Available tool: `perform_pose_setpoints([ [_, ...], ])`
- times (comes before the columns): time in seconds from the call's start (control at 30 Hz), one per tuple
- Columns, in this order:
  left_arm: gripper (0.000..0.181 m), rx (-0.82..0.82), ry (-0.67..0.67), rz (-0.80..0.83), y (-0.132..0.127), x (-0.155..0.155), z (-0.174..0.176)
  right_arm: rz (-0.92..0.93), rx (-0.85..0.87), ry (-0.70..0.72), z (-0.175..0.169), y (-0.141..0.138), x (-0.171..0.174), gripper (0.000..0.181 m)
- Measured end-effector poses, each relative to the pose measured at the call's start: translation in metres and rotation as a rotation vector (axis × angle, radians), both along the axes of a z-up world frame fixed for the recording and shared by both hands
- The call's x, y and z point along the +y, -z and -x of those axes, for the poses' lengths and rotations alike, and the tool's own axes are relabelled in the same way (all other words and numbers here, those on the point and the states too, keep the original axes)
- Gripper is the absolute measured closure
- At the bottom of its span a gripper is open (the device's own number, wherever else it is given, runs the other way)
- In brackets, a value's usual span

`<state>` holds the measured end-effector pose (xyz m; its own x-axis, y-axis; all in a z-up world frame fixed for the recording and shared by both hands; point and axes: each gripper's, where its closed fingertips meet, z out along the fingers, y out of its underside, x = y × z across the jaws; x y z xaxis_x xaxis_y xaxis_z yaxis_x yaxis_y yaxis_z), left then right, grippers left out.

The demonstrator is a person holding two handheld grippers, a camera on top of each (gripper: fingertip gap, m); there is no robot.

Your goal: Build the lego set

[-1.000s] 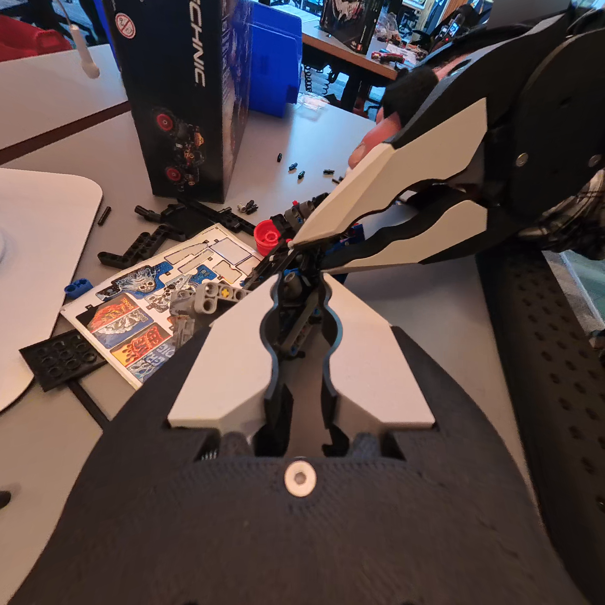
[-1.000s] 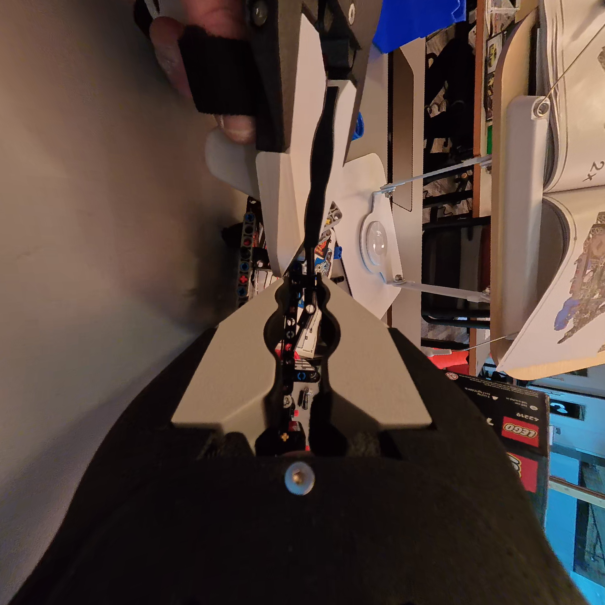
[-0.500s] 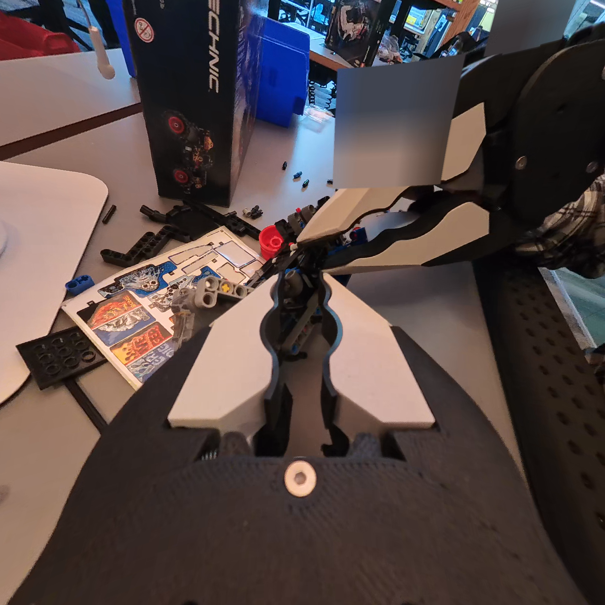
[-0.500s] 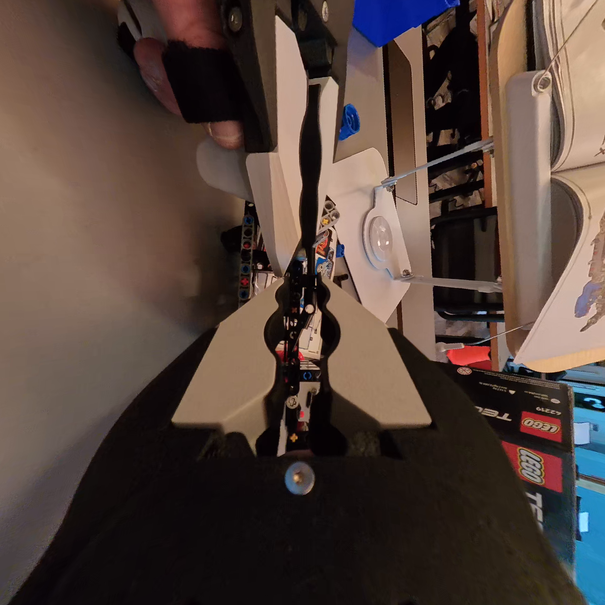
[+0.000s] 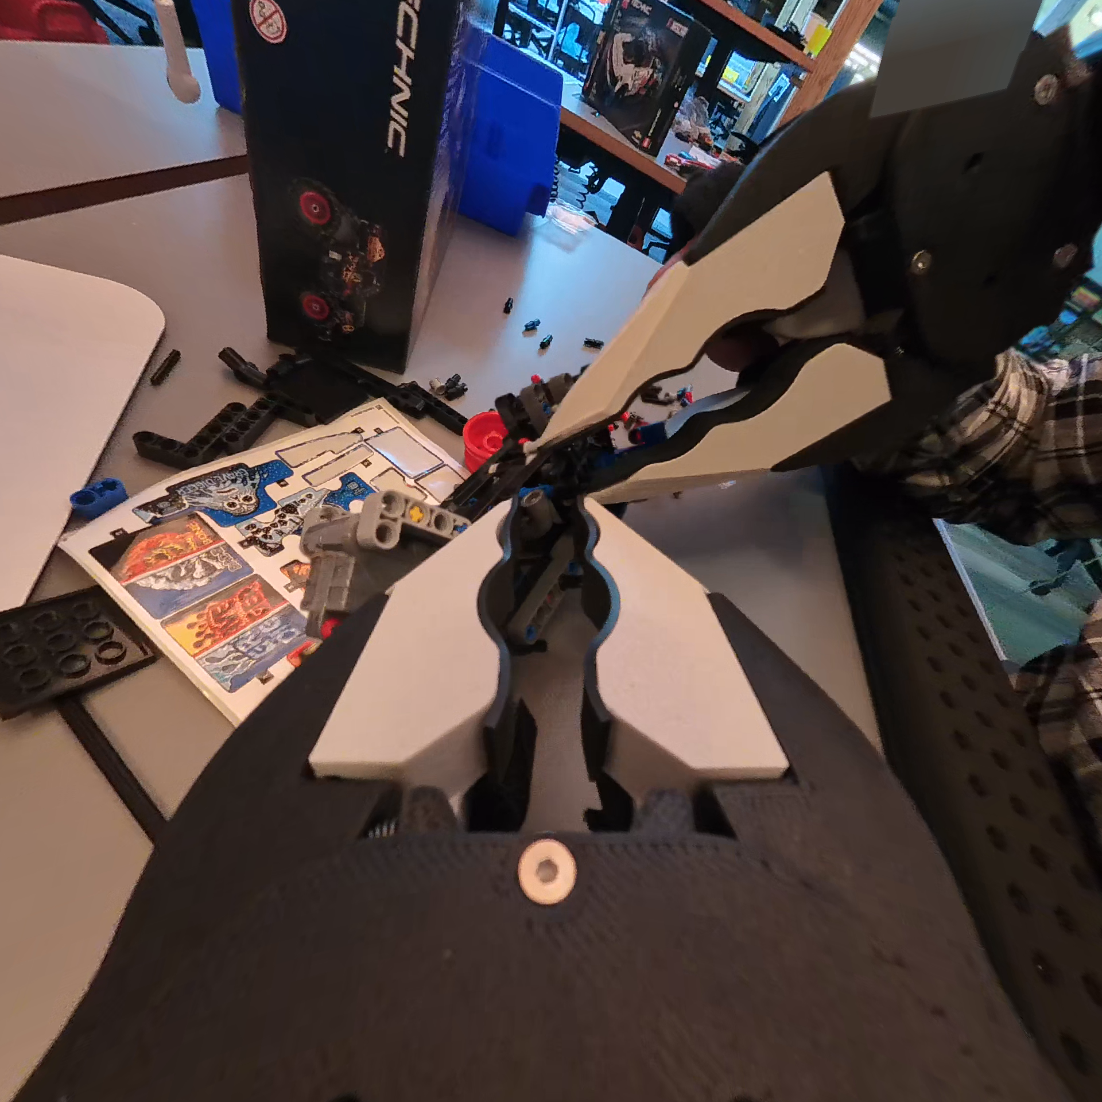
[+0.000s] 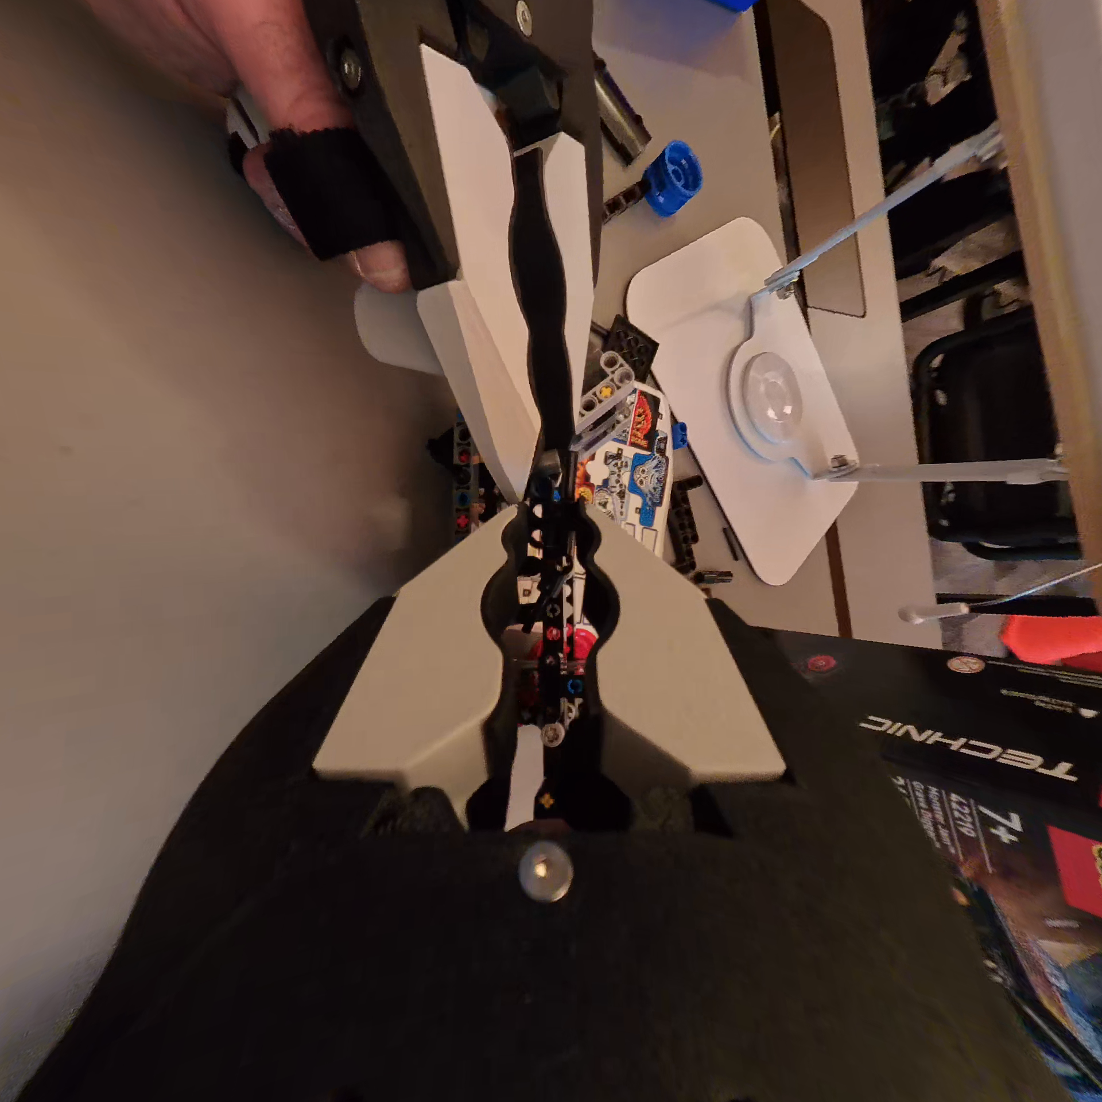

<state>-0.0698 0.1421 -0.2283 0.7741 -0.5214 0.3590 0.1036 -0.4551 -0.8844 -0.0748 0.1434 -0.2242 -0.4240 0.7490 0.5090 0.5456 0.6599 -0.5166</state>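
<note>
A black Technic lego assembly [image 5: 539,572] with blue and red pins is held above the table between both grippers. A grey beam [image 5: 387,525] sticks out of it to the left. My left gripper [image 5: 545,507] is shut on its near end. My right gripper [image 5: 536,444] comes in from the upper right and is shut on the far end, tip to tip with the left one. In the right wrist view the right gripper [image 6: 551,507] clamps the black frame [image 6: 554,626], and the left gripper [image 6: 548,459] hangs down from above with a hand on it.
A sticker sheet [image 5: 209,566], a red wheel hub [image 5: 486,438], black beams [image 5: 209,429], a black plate [image 5: 59,650] and a small blue piece [image 5: 98,495] lie on the grey table. The black set box [image 5: 346,179] stands behind. A white stand base [image 6: 745,387] and a blue hub [image 6: 674,177] are nearby. The grippers are tip to tip, or close to it. The red wheel hub [image 5: 486,438] lies around 8 centimetres away from my right fingertips.
Both grippers stay shut on the assembly. The pair has shifted and turned a little, so the right gripper points more steeply down and more of the table shows in the right wrist view.
</note>
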Motion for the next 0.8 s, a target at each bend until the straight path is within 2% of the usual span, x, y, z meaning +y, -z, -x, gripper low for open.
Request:
perform_pose_setpoints([
  [0.23, 0.165, -0.017, 0.005, 0.007, 0.0004, 0.0023, -0.0004, -0.021, -0.057, 0.008, -0.0005, 0.0008, 0.0027, 0.168],
  [0.4, 0.163, 0.049, -0.010, -0.017, 0.0003, 0.0016, -0.0006, -0.029, -0.017, -0.006, -0.0012, 0.0016, 0.0014, 0.167],
  [0.8, 0.167, 0.009, -0.002, -0.006, 0.0012, -0.0012, 0.0016, -0.053, 0.071, -0.047, 0.0009, -0.0031, -0.0028, 0.168],
])
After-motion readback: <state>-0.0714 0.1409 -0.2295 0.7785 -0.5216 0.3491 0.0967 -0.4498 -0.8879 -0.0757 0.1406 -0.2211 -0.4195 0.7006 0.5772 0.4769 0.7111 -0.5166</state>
